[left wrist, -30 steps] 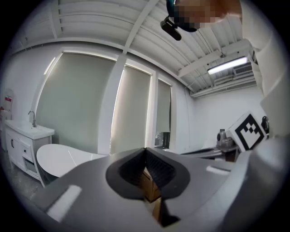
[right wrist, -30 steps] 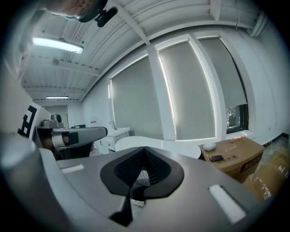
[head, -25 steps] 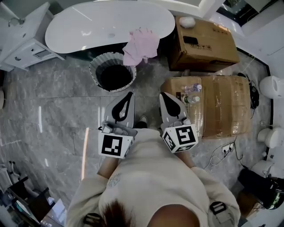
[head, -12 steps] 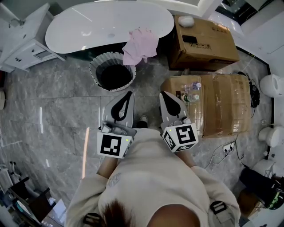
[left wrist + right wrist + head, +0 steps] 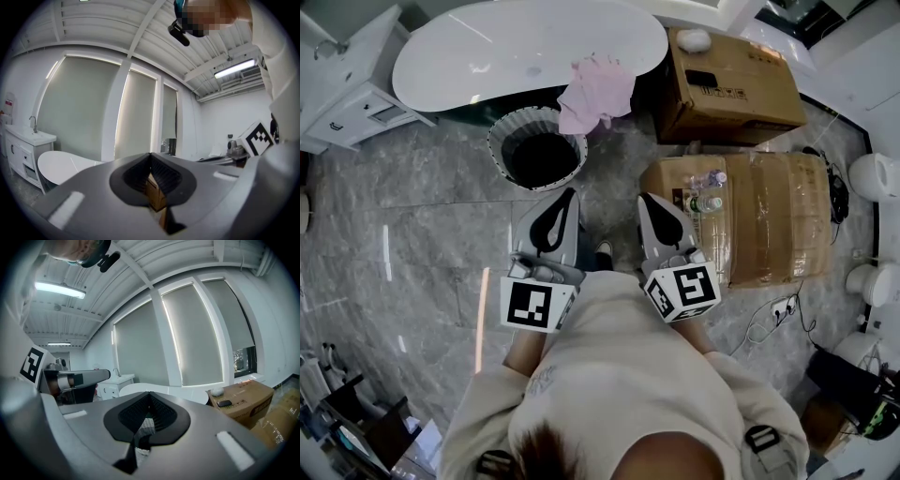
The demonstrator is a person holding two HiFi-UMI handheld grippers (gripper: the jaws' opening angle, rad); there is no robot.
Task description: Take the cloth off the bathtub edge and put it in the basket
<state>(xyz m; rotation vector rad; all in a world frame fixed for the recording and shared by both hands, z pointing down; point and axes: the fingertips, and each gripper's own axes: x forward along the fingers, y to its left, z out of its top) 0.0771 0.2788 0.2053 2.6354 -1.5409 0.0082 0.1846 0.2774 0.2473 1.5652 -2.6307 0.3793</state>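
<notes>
Left gripper [image 5: 568, 198] edges slightly leftward; it and right gripper [image 5: 646, 200] wait shut, empty, well short of cloth [image 5: 598, 94] draped on tub [image 5: 487, 47] beside basket [image 5: 501, 133], reach not begun.

From the head we look steeply down at the floor, with the bathtub [image 5: 525, 47] far ahead. The cameras on our left gripper [image 5: 569, 194] and right gripper [image 5: 645, 200] sit low and look level along the jaws toward that same distant bathtub.
</notes>
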